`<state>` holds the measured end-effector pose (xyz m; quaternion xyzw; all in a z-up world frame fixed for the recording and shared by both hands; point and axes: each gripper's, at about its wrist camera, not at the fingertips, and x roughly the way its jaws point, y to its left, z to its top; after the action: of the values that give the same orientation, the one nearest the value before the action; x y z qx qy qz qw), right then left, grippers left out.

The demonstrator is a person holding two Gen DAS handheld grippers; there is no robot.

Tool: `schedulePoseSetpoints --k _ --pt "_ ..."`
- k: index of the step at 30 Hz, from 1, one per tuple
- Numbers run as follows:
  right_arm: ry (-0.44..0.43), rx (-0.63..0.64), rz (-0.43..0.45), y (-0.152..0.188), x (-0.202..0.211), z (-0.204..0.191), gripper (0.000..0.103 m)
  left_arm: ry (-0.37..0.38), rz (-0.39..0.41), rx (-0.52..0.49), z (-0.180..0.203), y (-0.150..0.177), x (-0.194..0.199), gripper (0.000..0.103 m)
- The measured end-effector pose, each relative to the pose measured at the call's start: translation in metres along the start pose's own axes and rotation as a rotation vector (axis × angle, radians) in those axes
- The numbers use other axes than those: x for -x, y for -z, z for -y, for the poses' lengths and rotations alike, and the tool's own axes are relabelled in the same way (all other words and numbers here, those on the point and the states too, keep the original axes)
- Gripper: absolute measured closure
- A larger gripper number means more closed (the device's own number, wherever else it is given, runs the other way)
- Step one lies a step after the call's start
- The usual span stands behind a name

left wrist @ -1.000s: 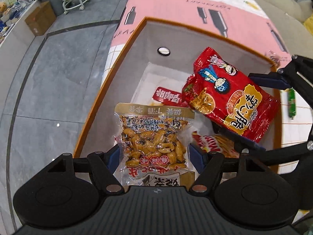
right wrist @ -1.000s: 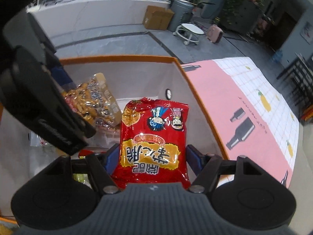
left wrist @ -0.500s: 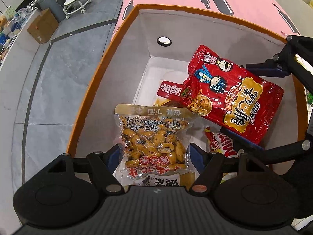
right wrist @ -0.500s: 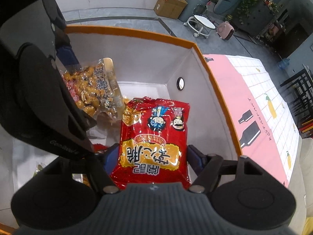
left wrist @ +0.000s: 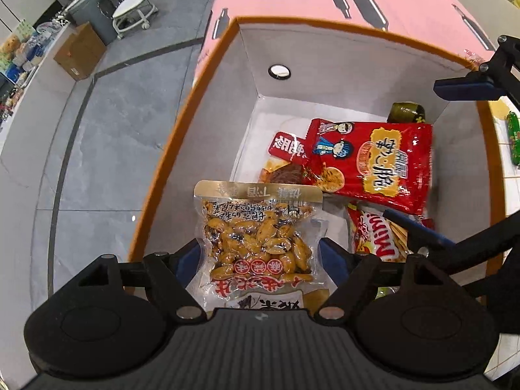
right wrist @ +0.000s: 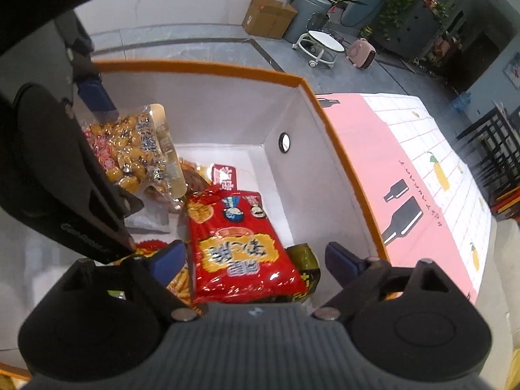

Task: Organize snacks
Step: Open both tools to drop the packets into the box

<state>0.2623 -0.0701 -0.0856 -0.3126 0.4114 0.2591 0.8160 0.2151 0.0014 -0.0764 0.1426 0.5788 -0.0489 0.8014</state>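
Jaws opening: red packet [right wrist: 242, 247] lies between, untouched.

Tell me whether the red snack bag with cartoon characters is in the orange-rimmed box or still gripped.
In the box. The red snack bag lies on other packets inside the orange-rimmed box; the opening right gripper pads stand clear of it.

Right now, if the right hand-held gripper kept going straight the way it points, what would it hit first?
Most likely the red snack bag. It lies between the opening jaws of the right hand-held gripper, no pad touching it, inside the box. How far below it lies is unclear.
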Motion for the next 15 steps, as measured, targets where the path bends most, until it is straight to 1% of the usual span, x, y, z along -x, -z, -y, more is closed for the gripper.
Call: schedulePoseSetpoints --k 7,9,13,15 --pt "-0.022 -0.083 0.059 0.003 0.026 0.014 0.01 -0.003 0.081 0.025 -0.002 0.009 0.021 0.009" --pt "-0.028 -0.115 0.076 0.009 0.032 0.018 0.009 -0.001 0.099 0.032 -0.002 0.011 0.025 0.009" --pt "-0.041 -0.182 0.105 0.017 0.046 0.024 0.008 0.026 0.144 0.044 -0.005 0.013 0.034 0.005" --pt "-0.048 -0.209 0.11 0.02 0.05 0.027 0.008 0.021 0.158 0.051 -0.006 0.013 0.037 0.004"
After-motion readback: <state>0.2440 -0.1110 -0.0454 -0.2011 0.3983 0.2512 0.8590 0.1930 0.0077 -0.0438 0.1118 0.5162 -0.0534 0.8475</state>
